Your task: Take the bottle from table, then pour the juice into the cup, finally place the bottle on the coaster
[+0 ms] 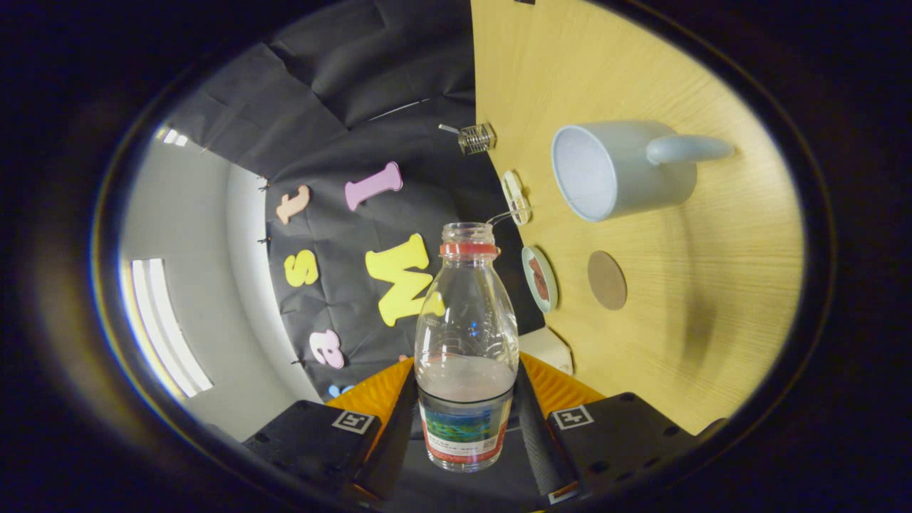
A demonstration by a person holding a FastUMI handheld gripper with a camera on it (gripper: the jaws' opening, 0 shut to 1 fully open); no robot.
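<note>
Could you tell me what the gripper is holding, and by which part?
The gripper is shut on the bottle, clamping its lower, labelled body.

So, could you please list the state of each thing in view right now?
Bottle: uncapped, partly full, clamped between the fingers, tipped sideways relative to the table.
Gripper: shut on the bottle.
Cup: standing on the table, looks empty.
Coaster: flat on the table, bare.

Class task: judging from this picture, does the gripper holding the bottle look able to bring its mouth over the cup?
Probably yes. The gripper is shut on the uncapped bottle, and the cup stands beyond with bare table around it; nothing blocks the way.
</note>
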